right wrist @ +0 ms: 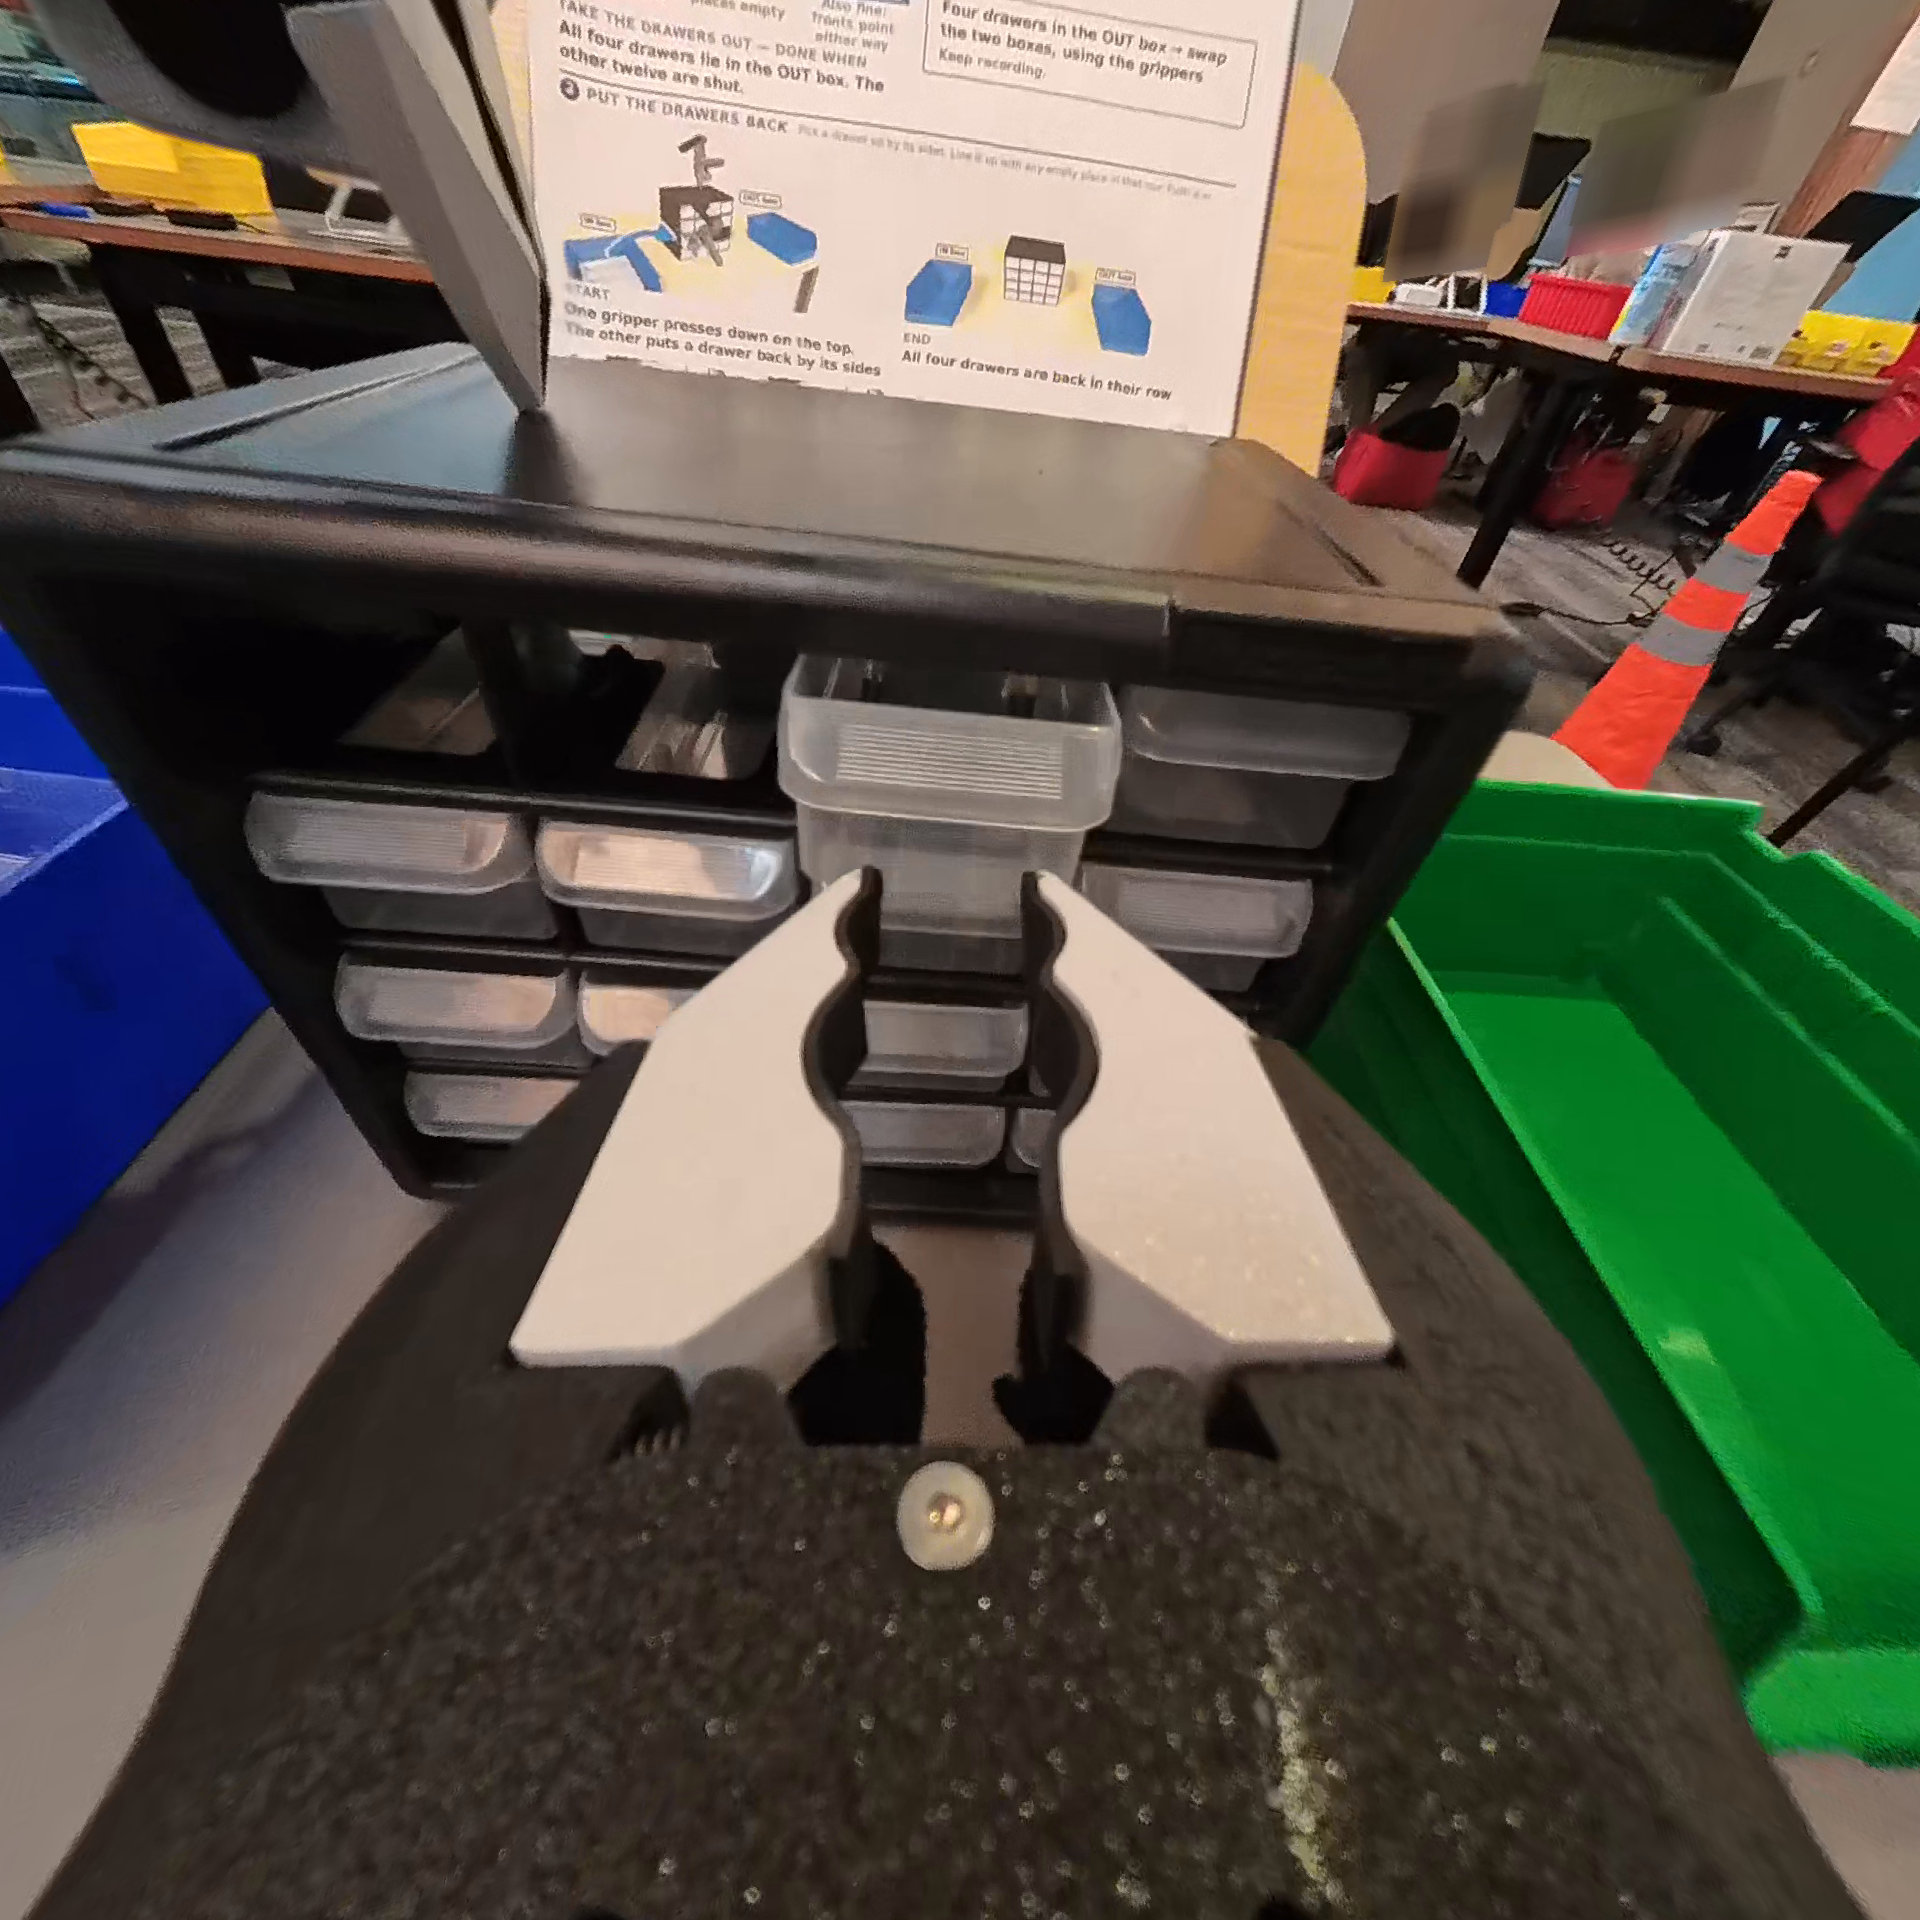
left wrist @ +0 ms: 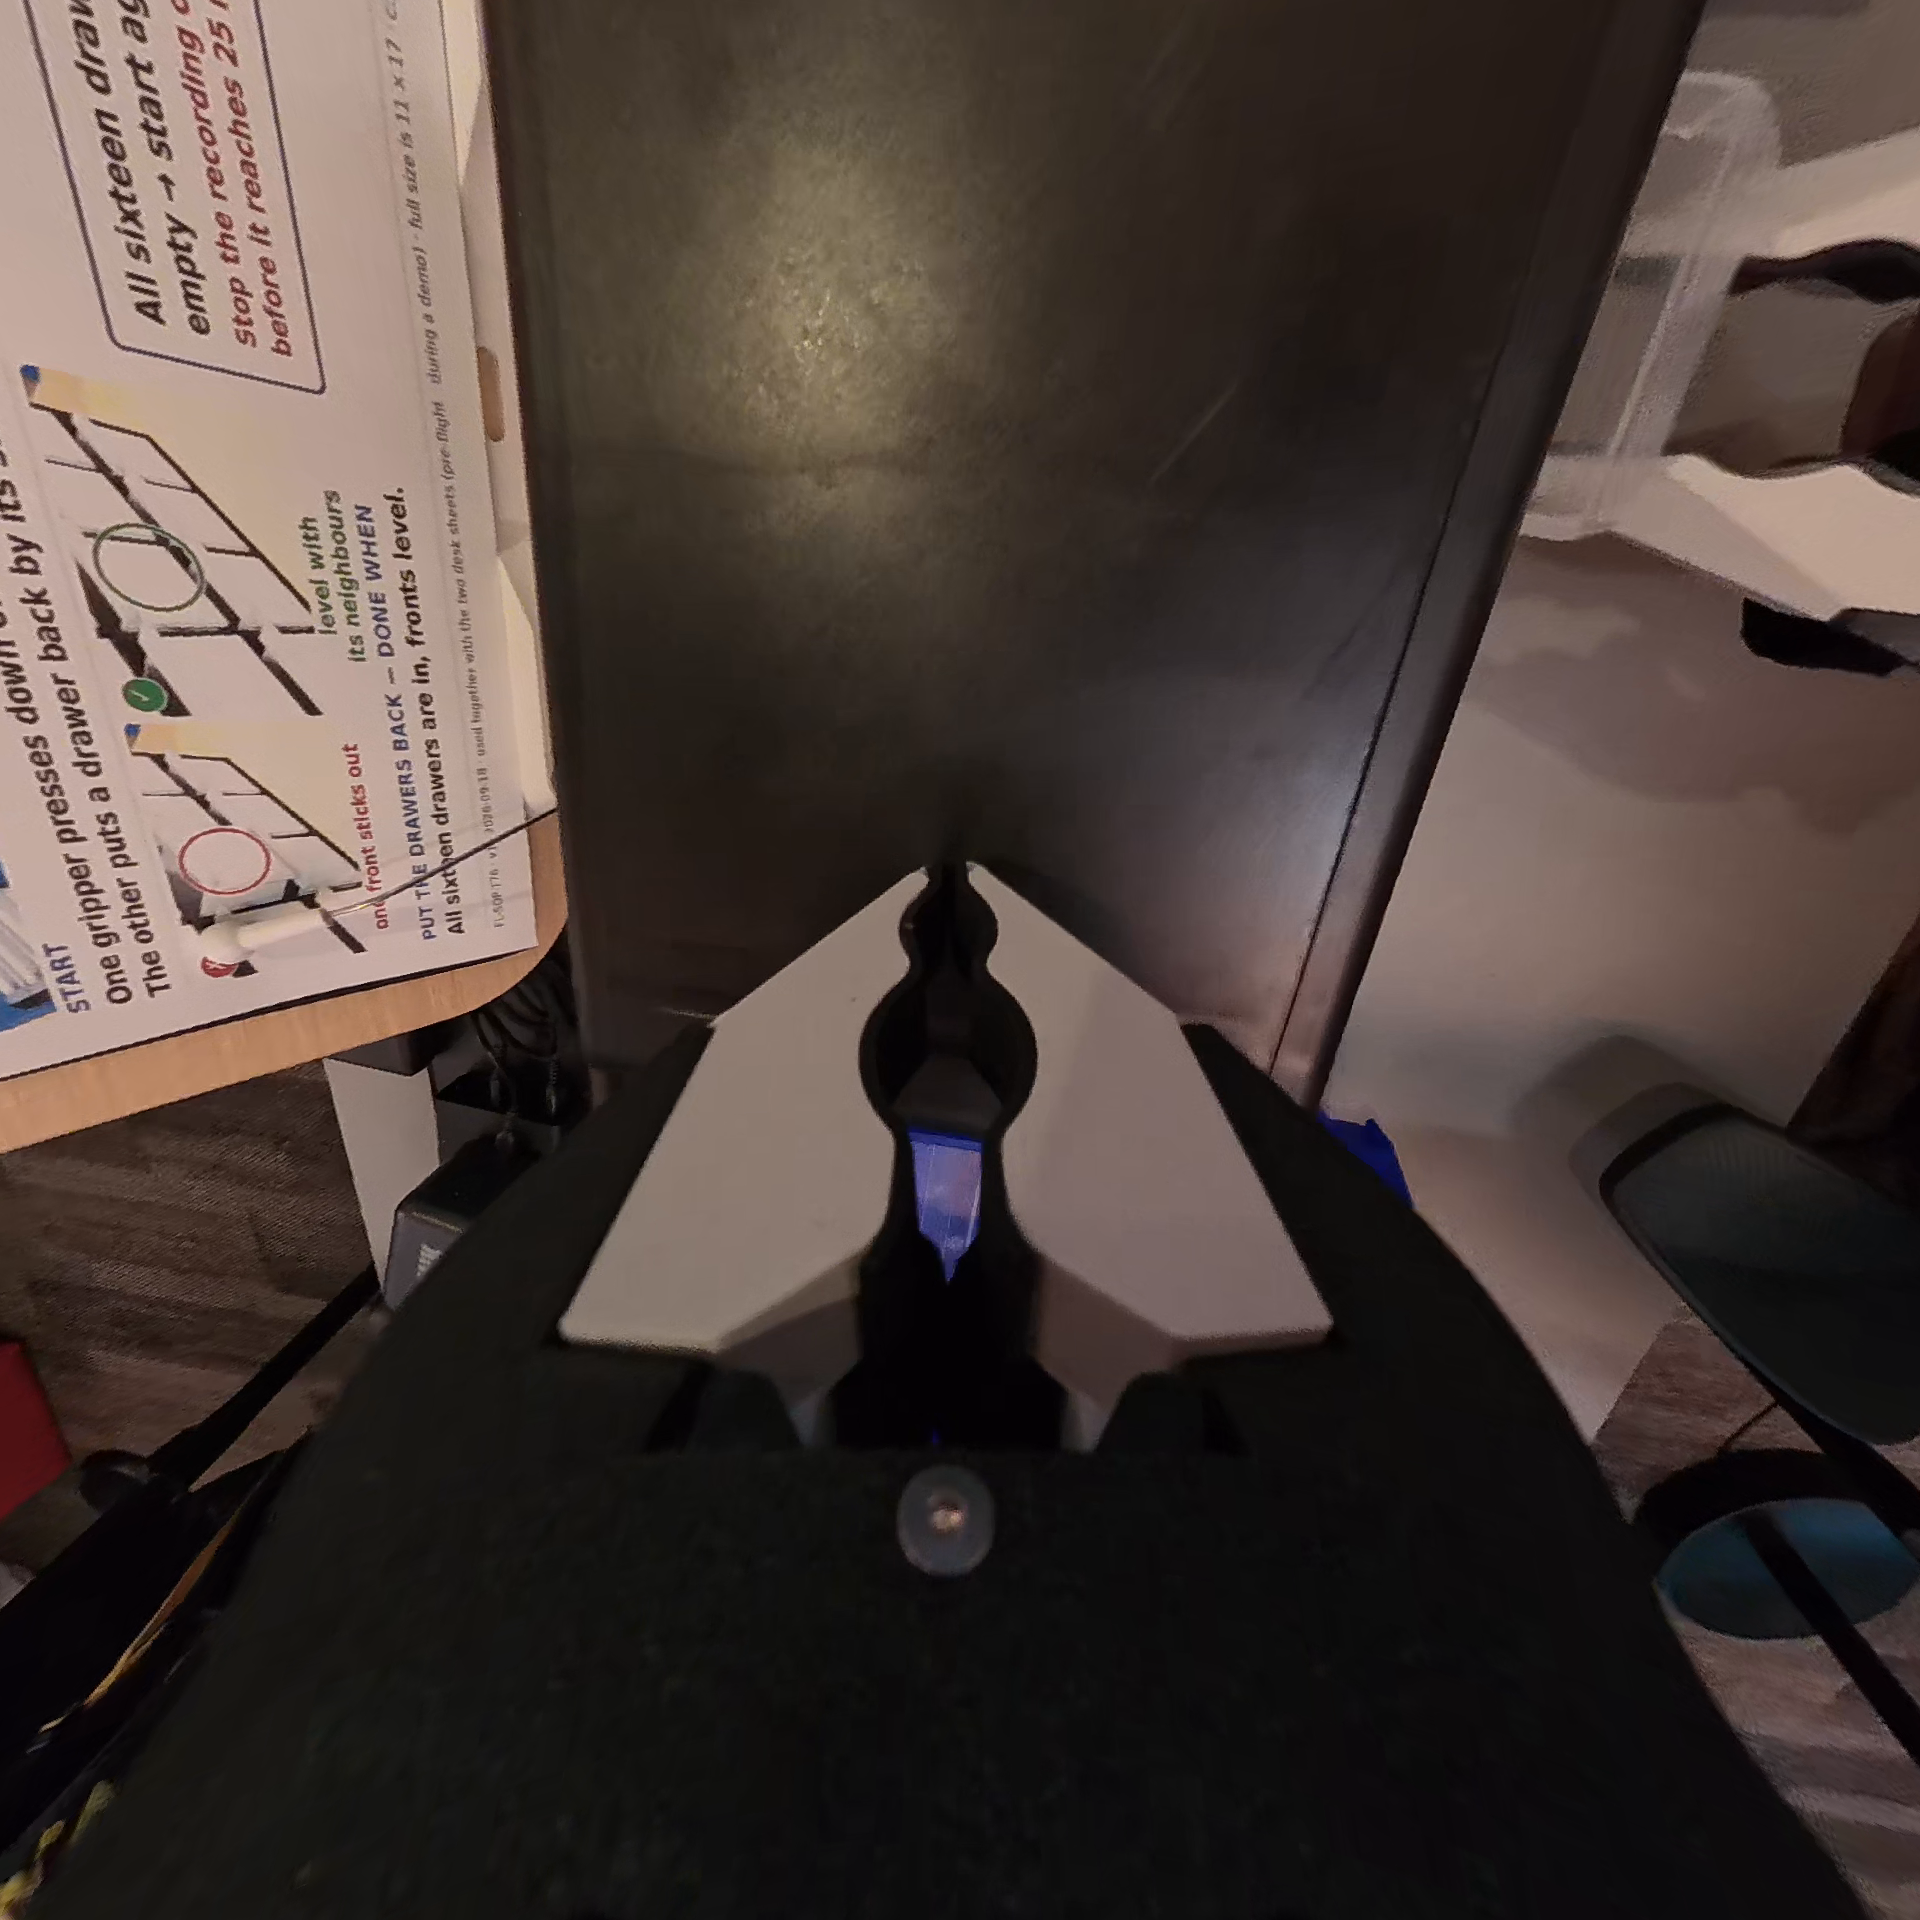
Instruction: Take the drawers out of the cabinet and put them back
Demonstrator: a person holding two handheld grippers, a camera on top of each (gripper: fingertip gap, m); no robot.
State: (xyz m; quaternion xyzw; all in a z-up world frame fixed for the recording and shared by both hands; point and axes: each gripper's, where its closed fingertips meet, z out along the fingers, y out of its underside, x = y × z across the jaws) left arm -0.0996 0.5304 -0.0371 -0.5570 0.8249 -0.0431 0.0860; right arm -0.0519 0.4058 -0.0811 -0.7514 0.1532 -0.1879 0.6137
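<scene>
- Presently, right tongs (right wrist: 948,894): fingers set round the lower front of a clear drawer (right wrist: 948,769), one finger on each side; the grip looks closed on it, though contact at the pads is hard to confirm.
- Clear drawer: third slot from the left in the top row, jutting out beyond its neighbours, partly seated in the cabinet (right wrist: 727,540).
- Left tongs (left wrist: 948,873): clenched, tips together, pressed against the cabinet's dark top panel; also seen from the right wrist view as a grey finger (right wrist: 457,208) resting on the top near the back left.
- Cabinet: black frame, rows of clear drawers; the two top-row slots left of the held drawer look empty, the rest appear filled.
- Surroundings: blue bin (right wrist: 73,935) at the left of the cabinet, green bin (right wrist: 1662,1143) at the right, all on a grey counter (right wrist: 208,1299); a printed instruction sheet (right wrist: 894,208) stands behind; an orange cone (right wrist: 1683,644) on the floor farther off.
- Handling note (judgement): whether the drawer is going in or coming out cannot be told. Either way, it should be kept level and square to its slot and moved straight along the rails, while the left tongs bear down so the cabinet does not slide or tip.
</scene>
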